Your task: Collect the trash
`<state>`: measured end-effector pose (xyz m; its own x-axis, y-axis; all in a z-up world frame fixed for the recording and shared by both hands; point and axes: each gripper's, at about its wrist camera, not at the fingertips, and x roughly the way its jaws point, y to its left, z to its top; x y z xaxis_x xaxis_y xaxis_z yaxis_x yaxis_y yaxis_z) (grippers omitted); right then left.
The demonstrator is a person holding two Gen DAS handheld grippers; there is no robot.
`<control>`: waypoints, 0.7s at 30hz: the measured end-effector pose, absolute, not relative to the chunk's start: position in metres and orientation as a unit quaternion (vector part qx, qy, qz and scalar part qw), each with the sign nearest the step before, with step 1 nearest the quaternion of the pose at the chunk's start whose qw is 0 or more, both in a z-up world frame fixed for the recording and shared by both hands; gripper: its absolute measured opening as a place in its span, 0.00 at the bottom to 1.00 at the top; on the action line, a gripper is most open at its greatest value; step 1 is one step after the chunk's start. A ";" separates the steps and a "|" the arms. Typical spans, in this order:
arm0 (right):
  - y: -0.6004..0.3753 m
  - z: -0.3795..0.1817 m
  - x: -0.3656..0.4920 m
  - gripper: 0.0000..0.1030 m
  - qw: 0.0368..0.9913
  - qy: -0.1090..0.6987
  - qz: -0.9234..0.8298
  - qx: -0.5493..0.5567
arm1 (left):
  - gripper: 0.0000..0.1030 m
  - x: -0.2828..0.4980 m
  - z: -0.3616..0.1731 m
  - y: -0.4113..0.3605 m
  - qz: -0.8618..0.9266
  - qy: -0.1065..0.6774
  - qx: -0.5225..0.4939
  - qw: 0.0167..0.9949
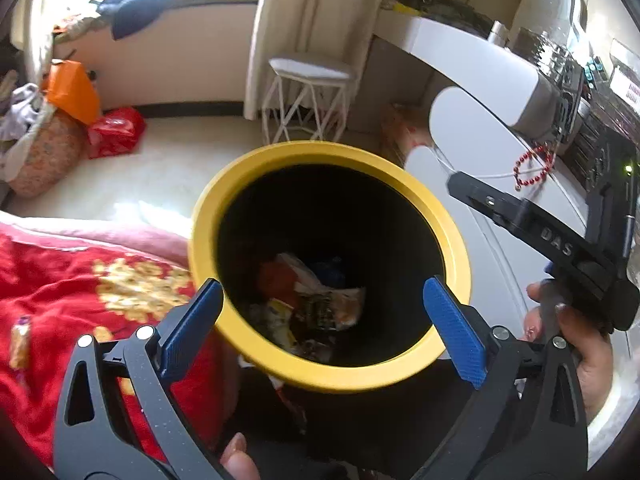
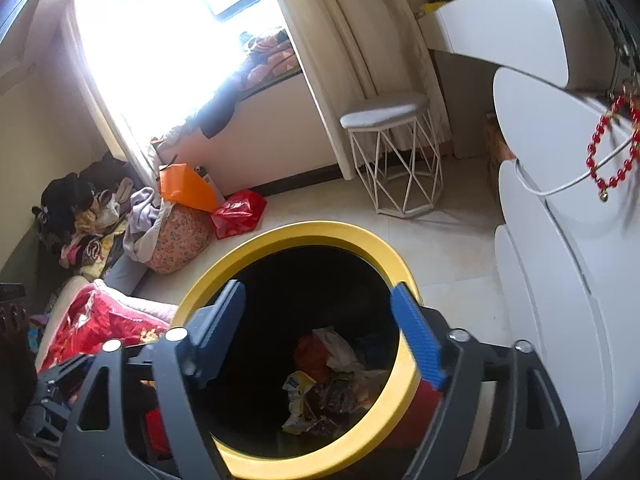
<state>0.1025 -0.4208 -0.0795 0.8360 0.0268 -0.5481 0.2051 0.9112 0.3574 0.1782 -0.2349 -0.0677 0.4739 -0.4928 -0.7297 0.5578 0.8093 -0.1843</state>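
A round bin with a yellow rim (image 1: 280, 154) and black inside stands on the floor below both grippers; it also shows in the right wrist view (image 2: 320, 230). Crumpled wrappers and bags (image 1: 316, 304) lie at its bottom, also seen in the right wrist view (image 2: 324, 380). My left gripper (image 1: 322, 328) is open and empty, its blue fingers straddling the bin's near rim. My right gripper (image 2: 320, 340) is open and empty over the bin's mouth. In the left wrist view the right gripper's black body (image 1: 560, 240) sits at the right, held by a hand.
A red bedspread (image 1: 60, 292) lies left of the bin. A white cabinet (image 2: 580, 240) with red beads (image 2: 612, 144) stands right. A white wire stool (image 2: 394, 152), a red bag (image 2: 240, 212), an orange bag (image 2: 184, 188) and heaped clothes (image 2: 92, 224) sit on the floor behind.
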 end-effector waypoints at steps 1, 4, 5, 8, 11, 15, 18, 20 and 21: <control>-0.420 -0.077 0.101 0.82 0.937 0.281 -0.047 0.201 | 0.90 0.176 -0.064 -0.230 -0.298 0.406 0.038 0.863; -0.409 -0.068 0.095 0.89 0.943 0.274 -0.043 0.186 | 0.90 0.171 -0.057 -0.218 -0.282 0.398 0.032 0.872; -0.407 -0.066 0.093 0.91 0.944 0.272 -0.043 0.181 | 0.90 0.169 -0.054 -0.212 -0.274 0.395 0.030 0.876; -0.395 -0.057 0.088 0.93 0.949 0.267 -0.038 0.164 | 0.90 0.164 -0.048 -0.196 -0.253 0.390 0.022 0.885; -0.382 -0.048 0.081 0.94 0.953 0.262 -0.030 0.147 | 0.90 0.157 -0.040 -0.177 -0.232 0.381 0.009 0.895; -0.361 -0.040 0.069 0.94 0.959 0.254 -0.013 0.124 | 0.90 0.146 -0.031 -0.151 -0.203 0.367 -0.007 0.908; -0.344 -0.034 0.061 0.94 0.963 0.247 0.000 0.104 | 0.90 0.137 -0.024 -0.133 -0.180 0.356 -0.017 0.917; -0.331 -0.030 0.056 0.94 0.966 0.242 0.012 0.091 | 0.90 0.130 -0.021 -0.119 -0.162 0.349 -0.024 0.923; -0.326 -0.028 0.054 0.94 0.967 0.240 0.016 0.086 | 0.90 0.127 -0.019 -0.111 -0.154 0.345 -0.027 0.926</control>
<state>0.0544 -0.3257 -0.0281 0.8843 0.0721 -0.4613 0.0109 0.9846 0.1747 0.1268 -0.1111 -0.0194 0.7150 -0.3036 -0.6298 0.2668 0.9511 -0.1556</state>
